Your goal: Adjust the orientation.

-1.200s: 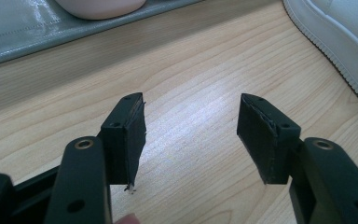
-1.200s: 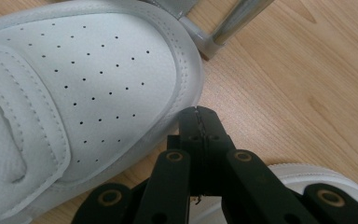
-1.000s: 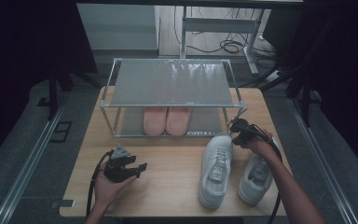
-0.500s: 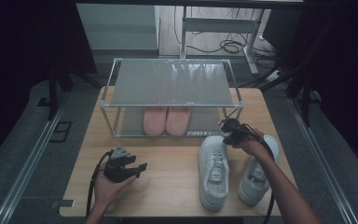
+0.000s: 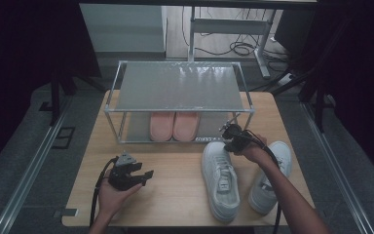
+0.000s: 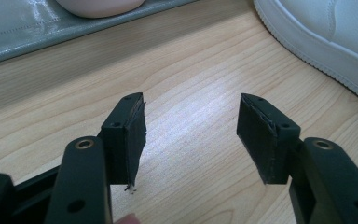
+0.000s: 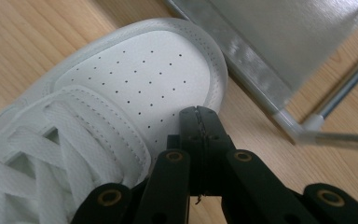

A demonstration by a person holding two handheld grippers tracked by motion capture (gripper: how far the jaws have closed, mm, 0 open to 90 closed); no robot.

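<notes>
Fingers of your right gripper (image 7: 200, 116) pressed together, empty, over left white sneaker's (image 5: 220, 180) toe, centre-right; shoe's length runs toward frame bottom.

- The bench (image 5: 175, 190) is pale wood, matt, with fine grain.
- The white shoe (image 7: 135, 79) under the right tongs (image 7: 199, 114) looks like smooth leather, perforated, with woven laces.
- The rack (image 5: 180, 87) beyond has shiny metal rails.
- Left tongs (image 6: 191, 130): matt black plastic.
</notes>
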